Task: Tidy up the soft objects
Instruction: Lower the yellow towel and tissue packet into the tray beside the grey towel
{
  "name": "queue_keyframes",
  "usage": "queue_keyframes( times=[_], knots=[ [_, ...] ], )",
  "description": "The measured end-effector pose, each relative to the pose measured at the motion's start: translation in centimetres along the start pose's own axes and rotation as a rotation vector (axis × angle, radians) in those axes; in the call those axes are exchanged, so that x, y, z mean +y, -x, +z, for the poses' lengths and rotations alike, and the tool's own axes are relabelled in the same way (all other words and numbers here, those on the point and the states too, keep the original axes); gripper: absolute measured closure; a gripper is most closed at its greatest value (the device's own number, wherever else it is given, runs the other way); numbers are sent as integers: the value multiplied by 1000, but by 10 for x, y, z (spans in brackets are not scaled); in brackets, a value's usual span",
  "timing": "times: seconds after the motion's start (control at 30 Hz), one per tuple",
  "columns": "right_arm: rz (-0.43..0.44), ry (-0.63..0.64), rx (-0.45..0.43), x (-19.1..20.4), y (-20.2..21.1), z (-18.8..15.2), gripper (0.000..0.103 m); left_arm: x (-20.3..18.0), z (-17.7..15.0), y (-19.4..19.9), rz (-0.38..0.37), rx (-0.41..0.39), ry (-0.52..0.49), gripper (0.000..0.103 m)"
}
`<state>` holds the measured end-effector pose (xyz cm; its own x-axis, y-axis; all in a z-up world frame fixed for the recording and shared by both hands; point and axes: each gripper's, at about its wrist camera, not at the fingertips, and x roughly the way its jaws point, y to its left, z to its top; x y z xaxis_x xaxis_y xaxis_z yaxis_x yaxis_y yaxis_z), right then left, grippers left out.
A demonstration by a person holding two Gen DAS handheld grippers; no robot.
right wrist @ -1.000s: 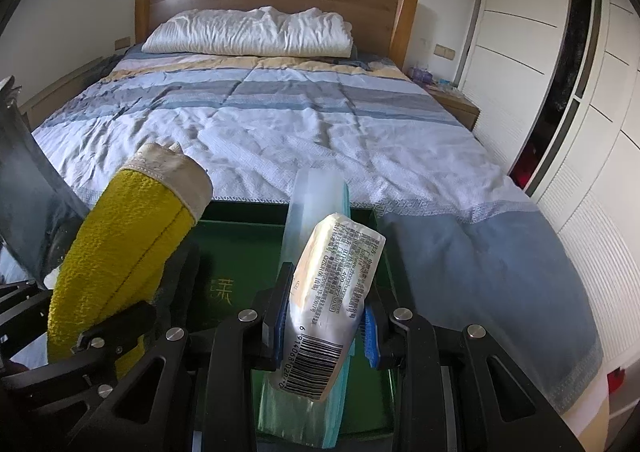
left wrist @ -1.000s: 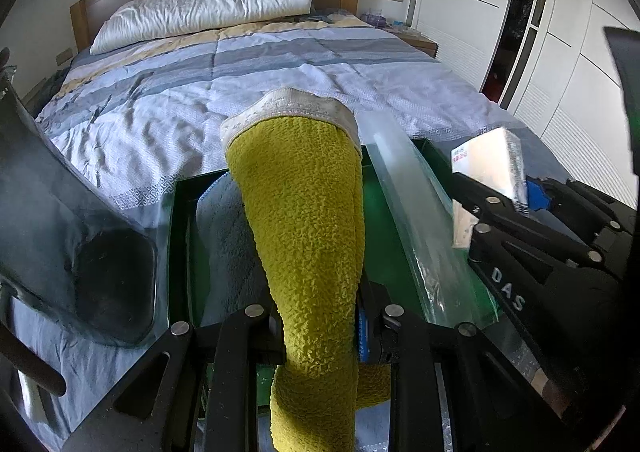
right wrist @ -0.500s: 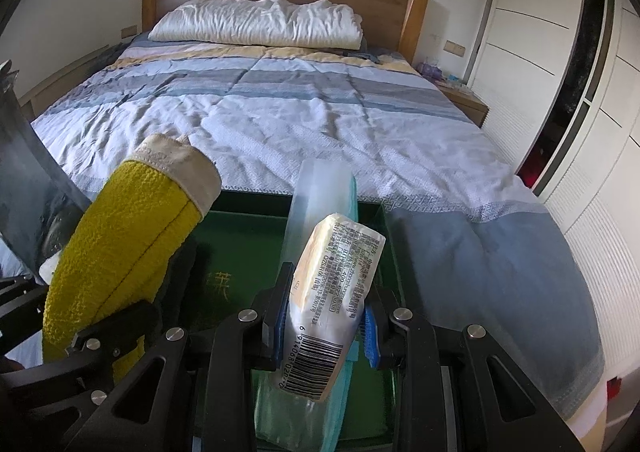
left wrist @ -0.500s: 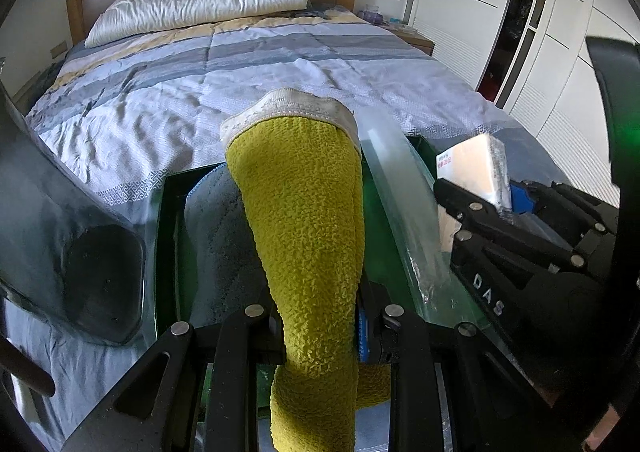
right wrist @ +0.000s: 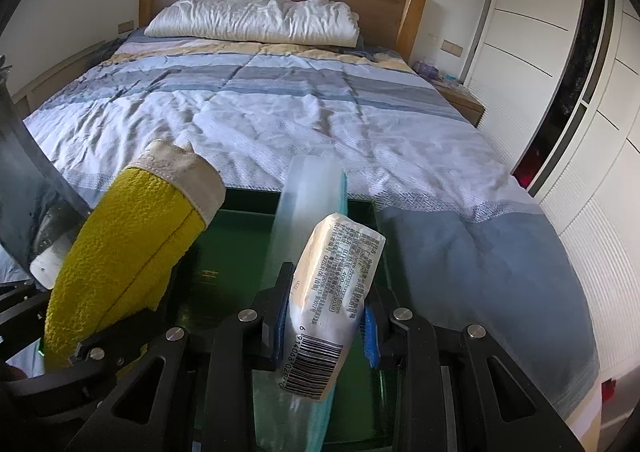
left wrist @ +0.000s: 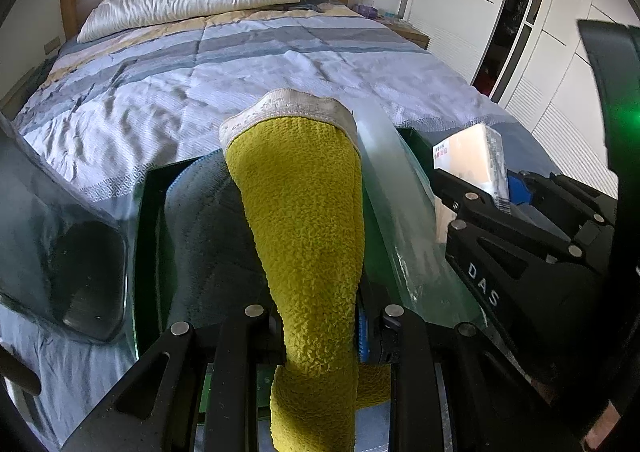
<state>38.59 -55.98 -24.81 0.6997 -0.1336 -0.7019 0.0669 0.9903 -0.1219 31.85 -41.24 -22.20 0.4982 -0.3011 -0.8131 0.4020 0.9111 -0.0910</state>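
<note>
- We see the left hand-held gripper clenched on a yellow towel, above the green box.
- The right hand-held gripper grasps a tissue pack, over the same box on the bed.

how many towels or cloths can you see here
2. A yellow towel is clamped in the left tongs above the green box; a grey cloth lies inside the box below it. More may be hidden beneath.
</note>
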Motion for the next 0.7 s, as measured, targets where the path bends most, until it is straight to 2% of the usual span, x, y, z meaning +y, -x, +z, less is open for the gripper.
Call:
queue_keyframes(
  times=[0.7],
  knots=[
    [7,51,-5,3,-18,12,75,-8,-3,-12,6,14,9,83]
  ],
)
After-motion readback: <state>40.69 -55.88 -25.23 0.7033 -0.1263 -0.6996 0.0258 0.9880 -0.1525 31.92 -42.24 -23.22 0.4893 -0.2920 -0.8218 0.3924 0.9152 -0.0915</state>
